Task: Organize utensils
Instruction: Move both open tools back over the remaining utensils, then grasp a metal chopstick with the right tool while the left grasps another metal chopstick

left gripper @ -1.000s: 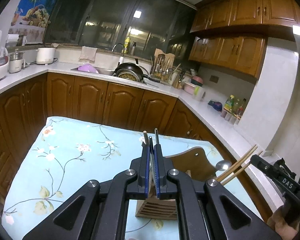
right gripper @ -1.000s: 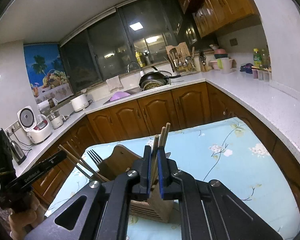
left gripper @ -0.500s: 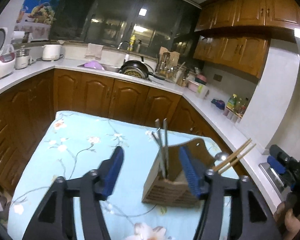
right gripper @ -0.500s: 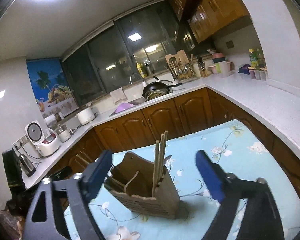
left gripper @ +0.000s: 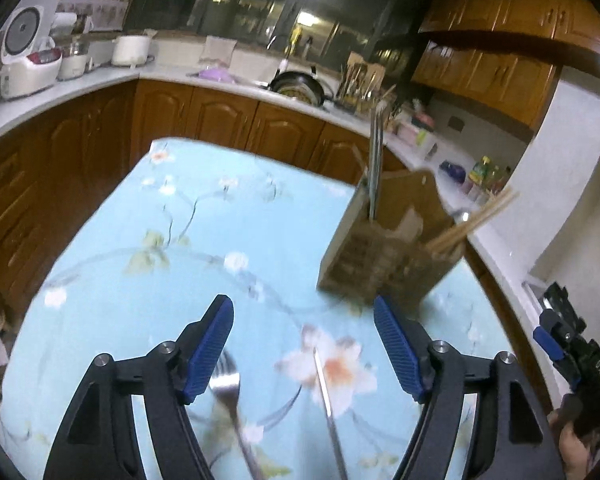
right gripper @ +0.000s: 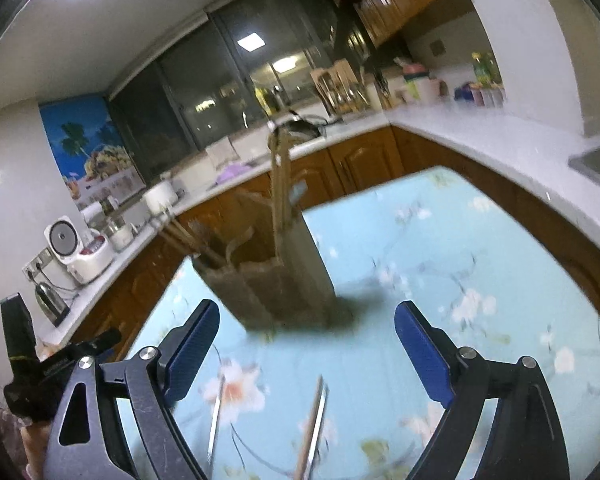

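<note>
Progress looks partial. Wooden holder [left gripper: 384,256], standing right of centre in the left wrist view on the flowered bench [left gripper: 172,240], already carries steel chopsticks [left gripper: 375,168] upright in one slot and wooden chopsticks [left gripper: 476,220] leaning out of another. Left to sort, by my reading: a fork [left gripper: 226,388] and a thin metal utensil [left gripper: 326,396] lying loose at the bottom of the frame. The left tool [left gripper: 304,344] hangs above them, jaws opening and gripping nothing. The right tool [right gripper: 306,348] stands wide apart, also empty, with two slim utensils [right gripper: 312,428] on the bench beneath it.
</note>
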